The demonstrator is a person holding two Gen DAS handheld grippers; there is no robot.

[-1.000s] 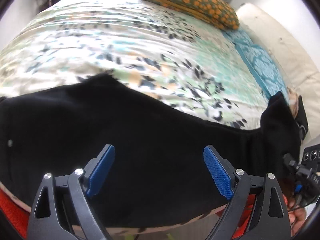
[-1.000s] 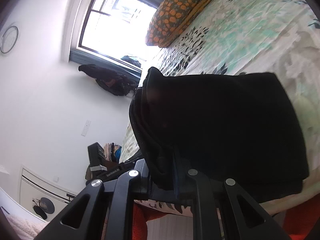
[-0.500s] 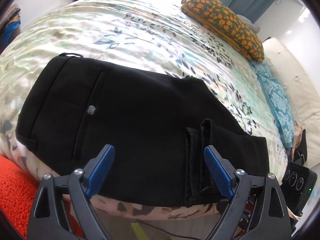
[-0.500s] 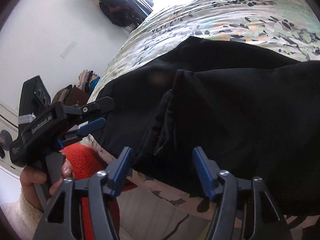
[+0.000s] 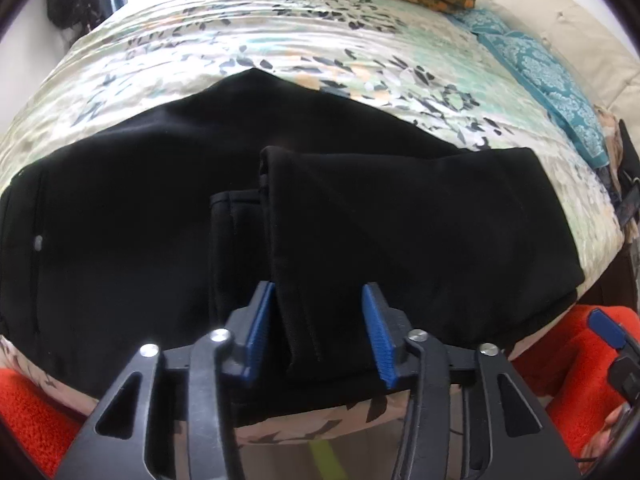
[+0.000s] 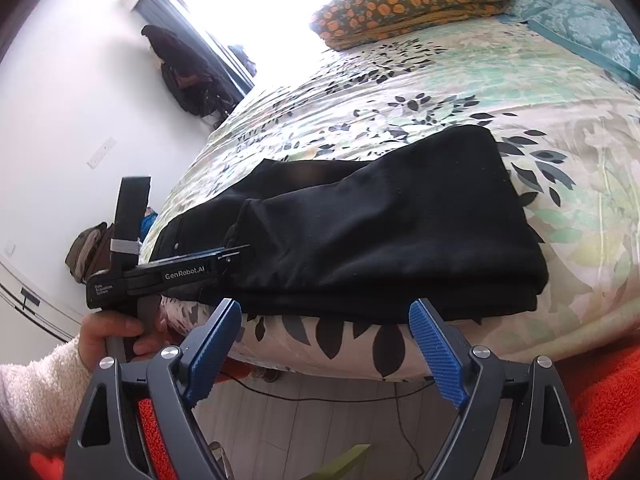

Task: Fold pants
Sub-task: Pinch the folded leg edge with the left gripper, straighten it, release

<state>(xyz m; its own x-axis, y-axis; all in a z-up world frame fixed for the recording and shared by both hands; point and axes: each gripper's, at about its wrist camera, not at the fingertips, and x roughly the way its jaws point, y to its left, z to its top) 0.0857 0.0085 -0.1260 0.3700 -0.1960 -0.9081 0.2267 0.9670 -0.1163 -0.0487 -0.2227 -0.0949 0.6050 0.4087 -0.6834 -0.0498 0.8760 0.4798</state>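
Note:
Black pants [image 5: 160, 208] lie along the near edge of the bed, with the leg part [image 5: 420, 216] folded back over them on the right. My left gripper [image 5: 316, 332] is partly open, its blue pads on either side of the hem edge of the folded leg, not clamped. In the right wrist view the folded pants [image 6: 392, 220] lie flat and the left gripper [image 6: 236, 254] reaches onto them from the left. My right gripper [image 6: 324, 344] is open and empty, back from the bed edge, below the pants.
The bed has a floral cover [image 5: 280, 40]. An orange-patterned pillow [image 6: 408, 0] and a teal cushion [image 5: 540, 68] lie at the far end. Red-orange fabric [image 6: 600, 400] is at the near sides. A cable runs over the wood floor [image 6: 320, 420] below the bed.
My right gripper let go of the folded leg and drew back off the bed. My left gripper narrowed and moved right onto the leg's hem edge.

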